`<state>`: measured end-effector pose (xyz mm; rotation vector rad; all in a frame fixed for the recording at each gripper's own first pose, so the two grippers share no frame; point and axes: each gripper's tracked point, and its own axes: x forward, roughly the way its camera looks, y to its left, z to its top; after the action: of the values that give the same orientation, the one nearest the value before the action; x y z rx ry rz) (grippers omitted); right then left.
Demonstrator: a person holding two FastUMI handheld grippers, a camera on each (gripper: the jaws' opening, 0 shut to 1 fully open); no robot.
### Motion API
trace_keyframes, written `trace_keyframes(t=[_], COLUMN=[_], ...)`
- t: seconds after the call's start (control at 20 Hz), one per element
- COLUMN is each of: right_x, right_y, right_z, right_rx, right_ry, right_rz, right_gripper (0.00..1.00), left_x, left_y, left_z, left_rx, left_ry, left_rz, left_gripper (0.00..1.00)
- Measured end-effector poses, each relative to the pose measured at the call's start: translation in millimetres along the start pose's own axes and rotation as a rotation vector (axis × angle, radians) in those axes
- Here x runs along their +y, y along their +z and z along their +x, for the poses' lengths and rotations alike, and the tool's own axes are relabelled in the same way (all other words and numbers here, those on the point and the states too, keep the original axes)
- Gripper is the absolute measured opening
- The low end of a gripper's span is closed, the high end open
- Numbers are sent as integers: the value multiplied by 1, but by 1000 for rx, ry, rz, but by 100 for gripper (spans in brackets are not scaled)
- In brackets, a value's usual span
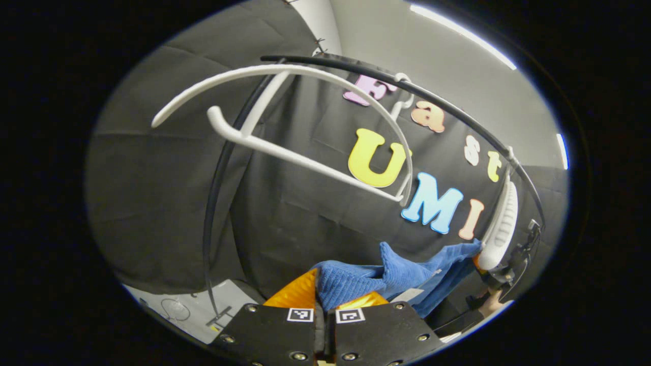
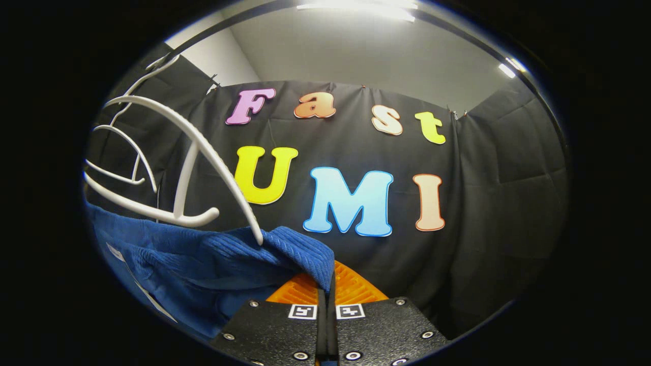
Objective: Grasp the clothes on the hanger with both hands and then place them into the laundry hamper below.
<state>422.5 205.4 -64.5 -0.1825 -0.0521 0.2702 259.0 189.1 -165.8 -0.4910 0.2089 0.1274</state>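
A black clothes rail (image 1: 457, 109) arcs across the left gripper view, with white hangers (image 1: 305, 152) hooked on it and the floor (image 1: 203, 310) below; the right gripper view shows hangers (image 2: 178, 168) against the wall. The blue ribbed garment (image 1: 386, 279) stretches sideways between the grippers, below the hangers. The left gripper (image 1: 325, 311) and right gripper (image 2: 326, 300) each clench a corner of it.

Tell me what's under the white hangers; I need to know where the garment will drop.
Under the white hangers hangs the blue garment, pinched by the right gripper and left gripper. What lies below is hidden by the cloth; no hamper can be made out.
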Motion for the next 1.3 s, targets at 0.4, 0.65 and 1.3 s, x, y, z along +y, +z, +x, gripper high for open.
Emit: trace_keyframes(t=[0.4, 0.65, 1.3], right_x=[6, -3, -19], right_y=[-8, -29, -54], right_z=[-5, -51, -168], right_rx=[70, 125, 240], right_ry=[75, 127, 305], right_rz=[-17, 15, 98], right_gripper=[0, 0, 0], left_x=[13, -4, -50], left_y=[-45, -58, -83], left_z=[-59, -101, -202], left_rx=[20, 23, 14], left_ry=[94, 149, 271], left_rz=[-19, 5, 66], left_gripper=[0, 0, 2])
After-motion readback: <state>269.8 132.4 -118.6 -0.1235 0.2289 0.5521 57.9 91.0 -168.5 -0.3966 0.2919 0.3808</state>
